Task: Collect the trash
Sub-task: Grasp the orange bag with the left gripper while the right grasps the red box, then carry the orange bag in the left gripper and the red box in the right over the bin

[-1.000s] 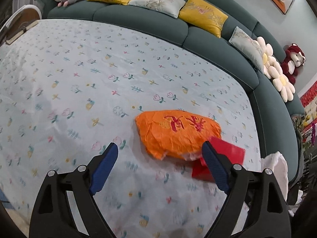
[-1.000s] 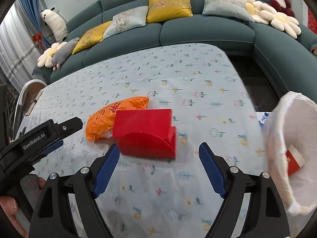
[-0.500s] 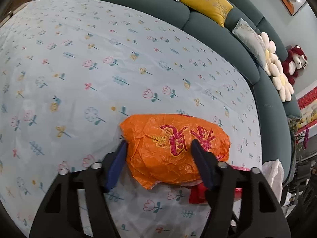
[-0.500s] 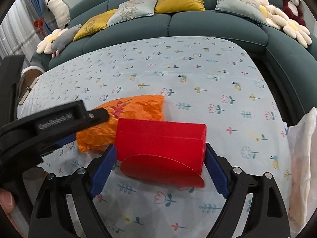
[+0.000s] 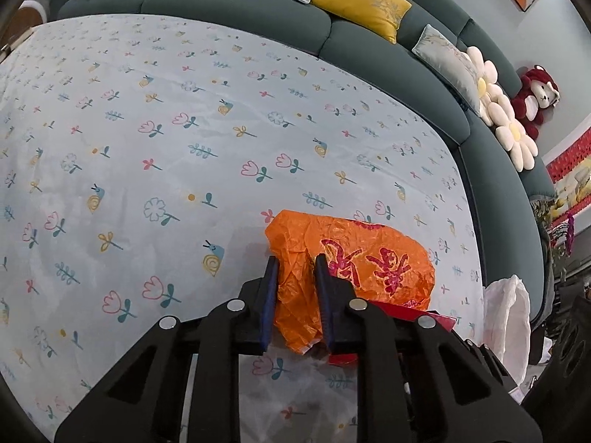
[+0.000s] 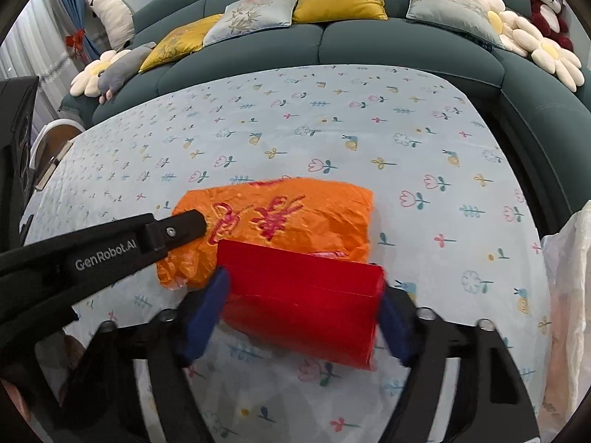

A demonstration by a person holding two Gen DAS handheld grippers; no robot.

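A crumpled orange plastic bag with red lettering lies on the flowered tablecloth. My left gripper has its jaws closing, and the blue pads pinch the bag's left end. A red cardboard box lies against the orange bag on its near side. My right gripper straddles this box; its jaws are closing and the pads touch both short ends. The left gripper's black finger reaches in from the left. Only a red corner of the box shows in the left wrist view.
A white plastic trash bag hangs open at the table's right edge, also seen as white plastic. A dark green sofa with cushions and plush toys curves round the far side and the right.
The left gripper moved in over the orange bag and its jaws narrowed from wide onto the bag's left end. The right gripper advanced to the red box and its jaws closed against the ends.
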